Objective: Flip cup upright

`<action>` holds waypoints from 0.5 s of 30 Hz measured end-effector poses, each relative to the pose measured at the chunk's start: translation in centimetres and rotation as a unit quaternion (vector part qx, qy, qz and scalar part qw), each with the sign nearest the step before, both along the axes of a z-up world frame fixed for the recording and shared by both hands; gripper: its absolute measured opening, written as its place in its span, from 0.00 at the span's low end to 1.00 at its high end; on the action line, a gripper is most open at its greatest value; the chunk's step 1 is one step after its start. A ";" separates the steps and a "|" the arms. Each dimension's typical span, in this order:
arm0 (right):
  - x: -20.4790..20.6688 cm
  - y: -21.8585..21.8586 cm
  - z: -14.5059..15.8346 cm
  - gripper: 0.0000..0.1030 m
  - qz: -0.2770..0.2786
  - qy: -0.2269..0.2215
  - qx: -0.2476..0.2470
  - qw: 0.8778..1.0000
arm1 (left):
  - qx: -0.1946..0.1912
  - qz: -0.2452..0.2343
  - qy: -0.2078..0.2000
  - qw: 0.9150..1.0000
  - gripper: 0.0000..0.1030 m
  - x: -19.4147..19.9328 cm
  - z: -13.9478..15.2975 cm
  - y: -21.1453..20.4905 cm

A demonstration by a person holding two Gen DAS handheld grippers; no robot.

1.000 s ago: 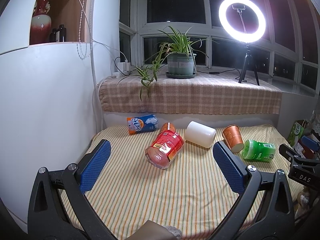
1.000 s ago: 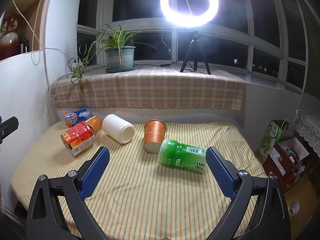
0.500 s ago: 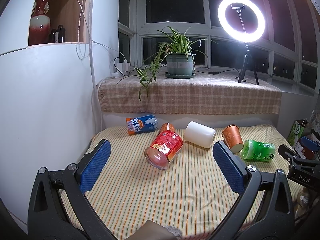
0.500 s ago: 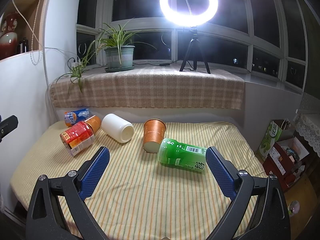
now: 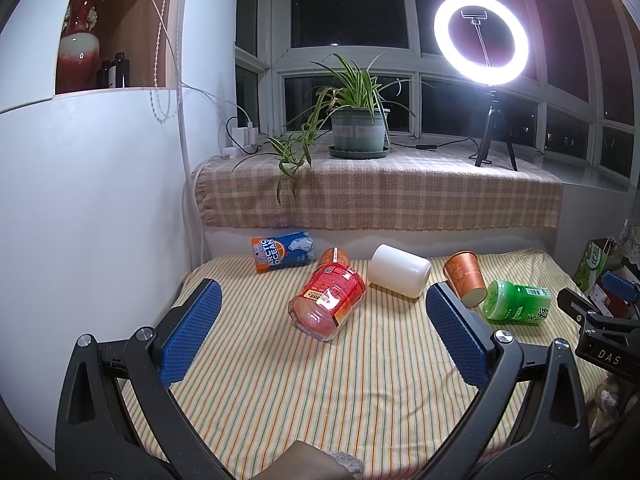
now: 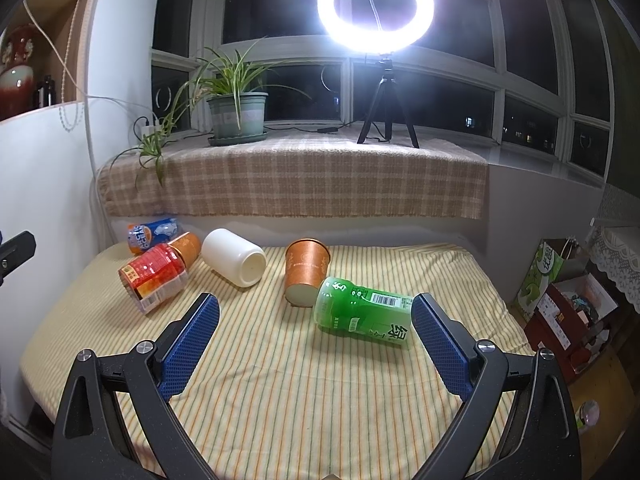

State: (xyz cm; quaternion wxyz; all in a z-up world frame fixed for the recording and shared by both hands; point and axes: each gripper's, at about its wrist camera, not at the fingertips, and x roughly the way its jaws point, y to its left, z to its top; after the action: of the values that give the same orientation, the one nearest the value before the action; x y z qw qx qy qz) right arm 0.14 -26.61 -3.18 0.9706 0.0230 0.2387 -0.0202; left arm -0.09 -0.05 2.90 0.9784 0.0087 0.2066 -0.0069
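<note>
Several cups lie on their sides on a striped cloth [image 5: 304,392]: a blue "Arctic Ocean" cup [image 5: 283,252], a red cup [image 5: 330,302], a small orange cup [image 5: 335,257] behind it, a white cup [image 5: 399,271], an orange paper cup [image 5: 465,277] and a green cup [image 5: 516,307]. In the right wrist view the orange paper cup [image 6: 306,276] leans against the green cup [image 6: 362,311], with the white cup [image 6: 236,257] and red cup [image 6: 154,276] to the left. My left gripper [image 5: 324,334] and right gripper [image 6: 316,338] are open and empty, hovering short of the cups.
A plaid-covered sill [image 5: 380,196] at the back holds a potted plant [image 5: 358,132] and a ring light on a tripod [image 5: 482,40]. A white cabinet [image 5: 88,200] walls the left side. Boxes and bags [image 6: 560,292] stand on the floor at the right.
Both views have shifted very slightly; the cups have not moved and both grippers stay open.
</note>
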 end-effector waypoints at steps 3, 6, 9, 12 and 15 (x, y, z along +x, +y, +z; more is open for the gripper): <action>0.0 0.0 0.0 0.94 0.000 0.000 0.000 1.000 | 0.001 0.000 0.000 1.000 1.00 0.1 0.0 -0.1; 0.0 0.0 0.0 0.94 -0.001 0.000 0.000 1.000 | 0.001 0.000 0.000 1.000 1.00 -0.1 -0.3 -0.2; 0.1 -0.1 0.0 0.94 -0.002 0.001 -0.001 1.000 | 0.001 -0.001 0.003 1.000 1.00 0.2 -0.5 -0.2; 0.0 0.0 0.0 0.94 -0.002 0.001 -0.002 1.000 | 0.000 -0.002 0.006 1.000 1.00 0.5 -0.8 -0.1; 0.0 0.1 -0.1 0.94 -0.003 0.003 -0.003 1.000 | 0.000 -0.003 0.009 1.000 1.00 0.8 -1.1 0.1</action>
State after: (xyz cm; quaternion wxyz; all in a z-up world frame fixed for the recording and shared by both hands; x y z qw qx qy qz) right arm 0.19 -26.53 -3.30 0.9699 0.0207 0.2414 -0.0235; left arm 0.72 0.06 1.77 0.9764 0.0089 0.2157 -0.0097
